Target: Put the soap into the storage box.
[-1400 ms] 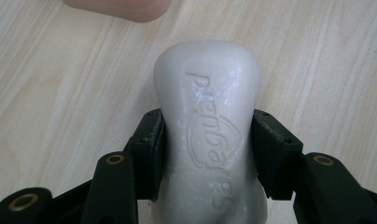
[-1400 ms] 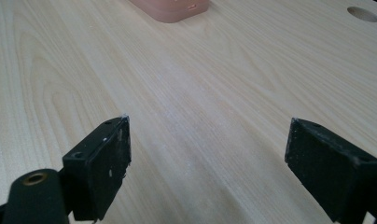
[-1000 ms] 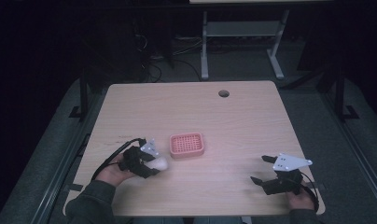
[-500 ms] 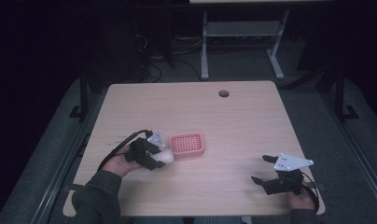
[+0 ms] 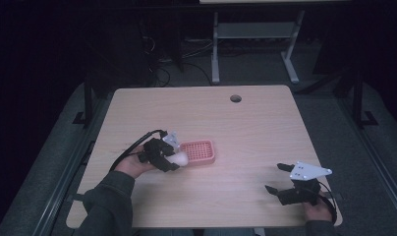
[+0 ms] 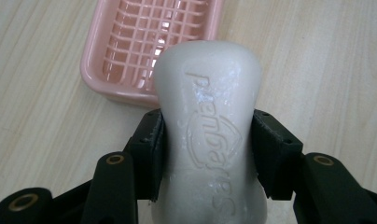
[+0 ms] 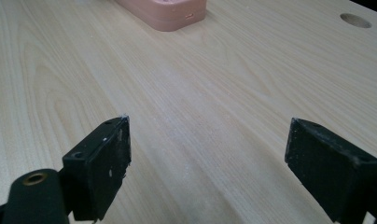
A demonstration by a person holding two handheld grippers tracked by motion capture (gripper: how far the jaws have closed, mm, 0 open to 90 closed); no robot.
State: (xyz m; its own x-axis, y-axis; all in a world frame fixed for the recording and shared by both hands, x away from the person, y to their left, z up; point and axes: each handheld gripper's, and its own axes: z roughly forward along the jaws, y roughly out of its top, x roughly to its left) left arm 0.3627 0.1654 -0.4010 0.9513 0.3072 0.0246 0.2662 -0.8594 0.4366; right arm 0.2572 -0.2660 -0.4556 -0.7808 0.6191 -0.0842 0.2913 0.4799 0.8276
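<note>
Near the left front of the table, the left tool grips a white bar of soap across its waist, jaws pressed to both sides, the embossed face up. The soap's far end hangs just at the near rim of the pink soap dish, which sits on the wood left of centre; whether the bar overlaps the rim or only reaches it is hard to tell. The step in hand looks like carrying the soap to the dish. The next move would call for a short advance over the grid, a lowering until the bar rests flat, then a release. The right tool rests at the right front corner, jaws spread wide with nothing between them, pointing toward the dish. Compared with a second ago, the left tool and soap have travelled from well left of the dish up to its edge; the right tool has not shifted.
</note>
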